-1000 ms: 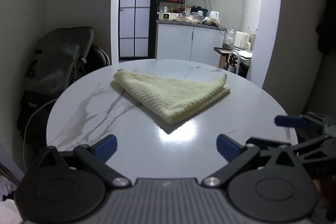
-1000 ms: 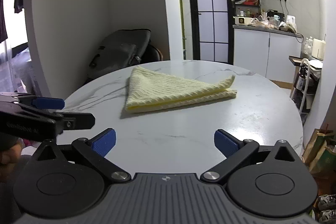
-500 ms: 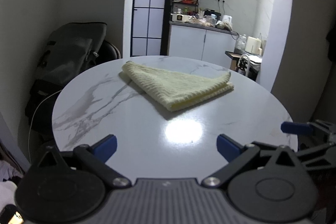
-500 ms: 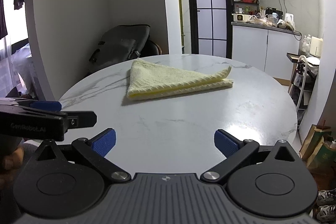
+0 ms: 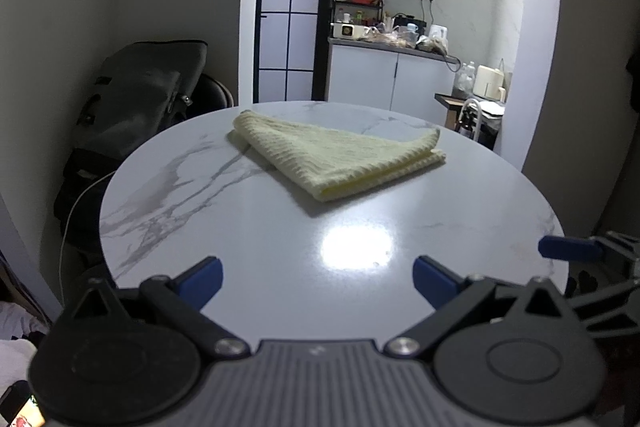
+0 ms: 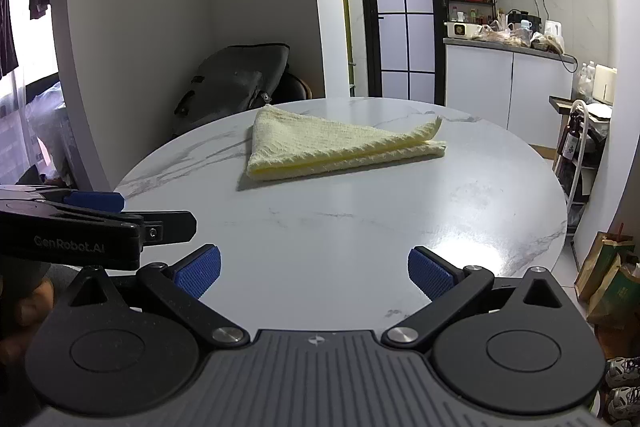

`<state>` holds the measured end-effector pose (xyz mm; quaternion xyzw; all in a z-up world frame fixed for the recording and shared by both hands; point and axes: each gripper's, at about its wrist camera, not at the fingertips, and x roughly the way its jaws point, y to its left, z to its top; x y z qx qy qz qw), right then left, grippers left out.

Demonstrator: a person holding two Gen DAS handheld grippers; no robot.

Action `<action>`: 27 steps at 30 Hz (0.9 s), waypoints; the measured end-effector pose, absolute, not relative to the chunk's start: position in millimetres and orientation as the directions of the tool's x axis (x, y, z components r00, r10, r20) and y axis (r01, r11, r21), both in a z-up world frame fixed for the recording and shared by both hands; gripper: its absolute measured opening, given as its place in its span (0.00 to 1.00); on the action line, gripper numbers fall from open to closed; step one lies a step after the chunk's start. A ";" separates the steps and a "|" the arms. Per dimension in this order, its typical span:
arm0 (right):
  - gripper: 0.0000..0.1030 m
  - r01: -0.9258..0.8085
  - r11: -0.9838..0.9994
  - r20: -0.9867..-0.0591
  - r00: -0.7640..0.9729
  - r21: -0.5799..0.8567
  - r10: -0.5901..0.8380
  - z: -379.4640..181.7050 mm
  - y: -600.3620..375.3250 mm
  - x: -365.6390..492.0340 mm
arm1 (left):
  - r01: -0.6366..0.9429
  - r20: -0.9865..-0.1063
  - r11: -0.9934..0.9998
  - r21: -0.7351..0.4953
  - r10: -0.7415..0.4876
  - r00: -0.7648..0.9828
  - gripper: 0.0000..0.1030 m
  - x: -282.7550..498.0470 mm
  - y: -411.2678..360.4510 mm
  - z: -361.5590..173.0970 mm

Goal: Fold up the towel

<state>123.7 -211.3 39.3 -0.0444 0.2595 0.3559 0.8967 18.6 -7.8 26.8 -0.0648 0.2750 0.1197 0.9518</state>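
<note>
The pale yellow towel point(image 5: 338, 157) lies folded into a layered triangle on the far half of the round marble table point(image 5: 248, 239), its thick folded edge facing near and its long tip pointing right. The top layer at that right tip point(image 6: 434, 129) curls up a little, off the layer beneath. Both tools hang at the near rim, well apart from the cloth: the left gripper point(image 5: 316, 277) spread wide and empty, the right gripper point(image 6: 314, 269) likewise released, holding nothing. The fold looks done. The risk, as I judge it, is the loose tip: on so glossy a top, a brush from either tool could slide the layers apart or spring the curl open.
</note>
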 end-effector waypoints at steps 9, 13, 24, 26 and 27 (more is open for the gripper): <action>0.99 -0.660 0.744 -0.502 0.610 0.105 0.612 36.4 -214.1 125.3 | -0.267 -0.547 0.962 -0.060 0.192 0.815 1.00 20.8 -7.3 26.1; 0.99 -0.659 0.745 -0.505 0.610 0.105 0.611 35.1 -215.3 126.0 | -0.269 -0.550 0.961 -0.061 0.192 0.813 1.00 21.9 -7.2 25.9; 0.99 -0.657 0.746 -0.512 0.608 0.105 0.607 31.5 -218.7 127.9 | -0.278 -0.557 0.959 -0.053 0.202 0.805 1.00 25.0 -6.9 25.2; 0.99 -0.657 0.747 -0.513 0.608 0.105 0.607 30.8 -219.3 128.2 | -0.280 -0.557 0.959 -0.051 0.205 0.805 1.00 25.3 -6.8 25.0; 0.99 -0.657 0.747 -0.513 0.607 0.105 0.606 30.5 -219.6 128.4 | -0.280 -0.556 0.959 -0.049 0.207 0.805 1.00 25.5 -6.9 24.9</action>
